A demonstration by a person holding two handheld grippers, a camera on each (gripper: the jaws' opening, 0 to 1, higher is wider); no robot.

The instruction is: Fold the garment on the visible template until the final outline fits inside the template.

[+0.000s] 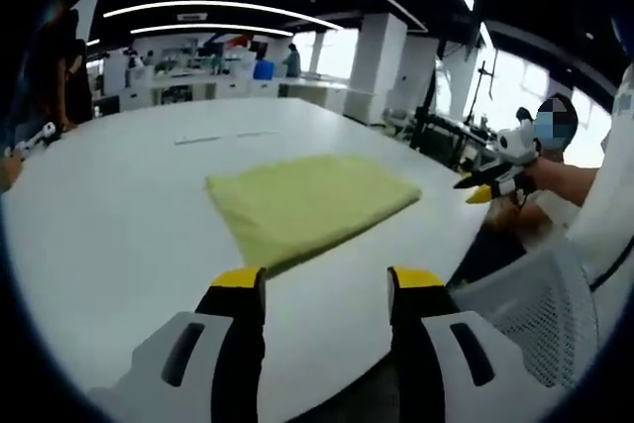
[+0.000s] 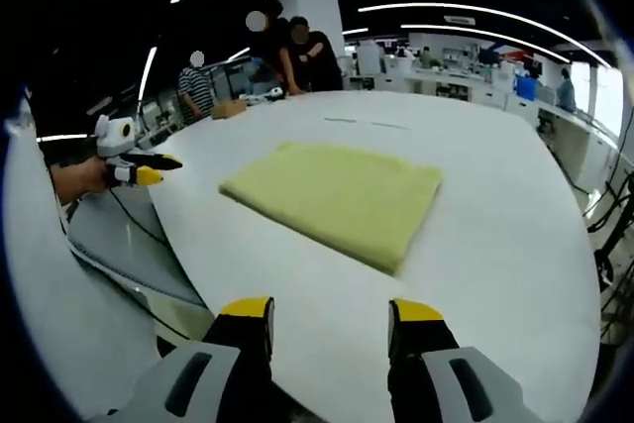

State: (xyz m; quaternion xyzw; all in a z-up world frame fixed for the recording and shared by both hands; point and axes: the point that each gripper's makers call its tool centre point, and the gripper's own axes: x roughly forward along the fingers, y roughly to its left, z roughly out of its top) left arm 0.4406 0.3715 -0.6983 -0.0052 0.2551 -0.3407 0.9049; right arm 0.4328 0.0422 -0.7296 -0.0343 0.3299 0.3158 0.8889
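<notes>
Yellow garment [image 1: 309, 207] folded flat mid-counter [image 1: 119, 215], well apart from both grippers; left gripper [image 1: 322, 289] and right gripper [image 2: 327, 319] spread, holding nothing (template outline not discernible); check edges, square any overhang gently before stopping.

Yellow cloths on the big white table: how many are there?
1. A single folded yellow cloth lies flat near the middle of the white table, ahead of both open grippers; the right gripper view shows the same cloth. Any layers underneath stay hidden.
</notes>
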